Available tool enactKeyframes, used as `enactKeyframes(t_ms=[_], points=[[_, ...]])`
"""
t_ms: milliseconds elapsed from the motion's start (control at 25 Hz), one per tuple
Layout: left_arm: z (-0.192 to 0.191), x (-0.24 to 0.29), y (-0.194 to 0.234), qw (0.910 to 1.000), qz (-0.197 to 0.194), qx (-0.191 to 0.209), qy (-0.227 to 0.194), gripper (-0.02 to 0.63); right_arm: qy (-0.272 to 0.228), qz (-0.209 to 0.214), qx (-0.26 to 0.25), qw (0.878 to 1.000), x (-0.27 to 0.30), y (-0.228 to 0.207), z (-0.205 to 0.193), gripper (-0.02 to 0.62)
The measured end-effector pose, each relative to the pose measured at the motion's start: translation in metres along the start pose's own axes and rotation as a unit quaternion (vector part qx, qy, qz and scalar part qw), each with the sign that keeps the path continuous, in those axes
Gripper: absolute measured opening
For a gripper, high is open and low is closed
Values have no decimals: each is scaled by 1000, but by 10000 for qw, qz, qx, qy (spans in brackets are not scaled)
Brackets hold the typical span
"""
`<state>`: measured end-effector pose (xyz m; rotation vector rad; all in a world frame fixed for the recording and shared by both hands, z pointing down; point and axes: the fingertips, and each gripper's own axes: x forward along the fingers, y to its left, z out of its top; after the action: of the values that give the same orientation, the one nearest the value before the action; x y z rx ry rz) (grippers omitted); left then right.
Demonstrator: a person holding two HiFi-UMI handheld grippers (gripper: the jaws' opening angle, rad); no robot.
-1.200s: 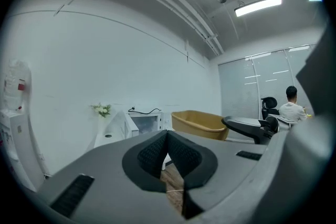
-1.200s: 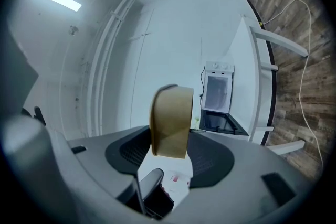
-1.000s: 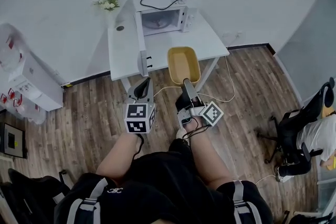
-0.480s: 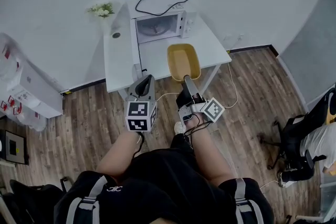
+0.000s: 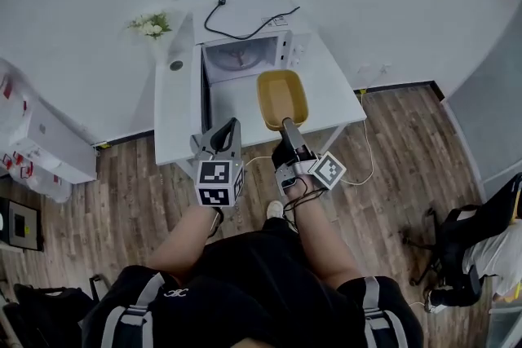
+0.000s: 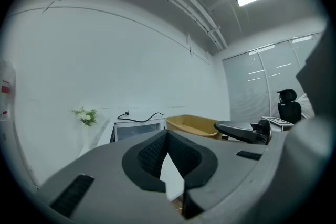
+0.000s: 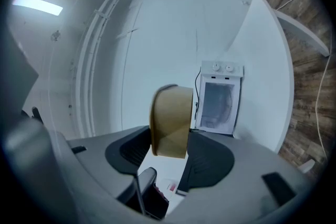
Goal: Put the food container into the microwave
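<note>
A tan open food container (image 5: 282,98) hangs over the white table (image 5: 236,114), just in front of the microwave. My right gripper (image 5: 285,125) is shut on its near rim; in the right gripper view the container (image 7: 170,120) stands on edge between the jaws. The white microwave (image 5: 245,53) sits at the table's back with its door (image 5: 200,92) swung out to the left and the cavity (image 7: 218,102) showing. My left gripper (image 5: 231,125) hovers at the table's front edge, left of the container, shut and holding nothing (image 6: 167,136).
A small vase of white flowers (image 5: 148,25) stands at the table's back left corner. A black power cord (image 5: 245,12) lies on top of the microwave. White boxes (image 5: 33,143) stand on the floor at left, an office chair (image 5: 469,253) at right.
The table and microwave have come nearer in view. The right gripper has carried the container farther over the table toward the open microwave. The left gripper stays shut beside it.
</note>
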<state>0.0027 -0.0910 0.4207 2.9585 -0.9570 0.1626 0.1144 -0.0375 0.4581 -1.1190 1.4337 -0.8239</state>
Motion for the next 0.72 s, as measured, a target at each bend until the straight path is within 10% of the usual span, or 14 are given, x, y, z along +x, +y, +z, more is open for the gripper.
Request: enactKeyframes(t_ms=[720], points=[[10, 168, 25, 9956, 900, -221, 103, 14, 1112, -296, 470, 9922, 128, -103, 93, 225]])
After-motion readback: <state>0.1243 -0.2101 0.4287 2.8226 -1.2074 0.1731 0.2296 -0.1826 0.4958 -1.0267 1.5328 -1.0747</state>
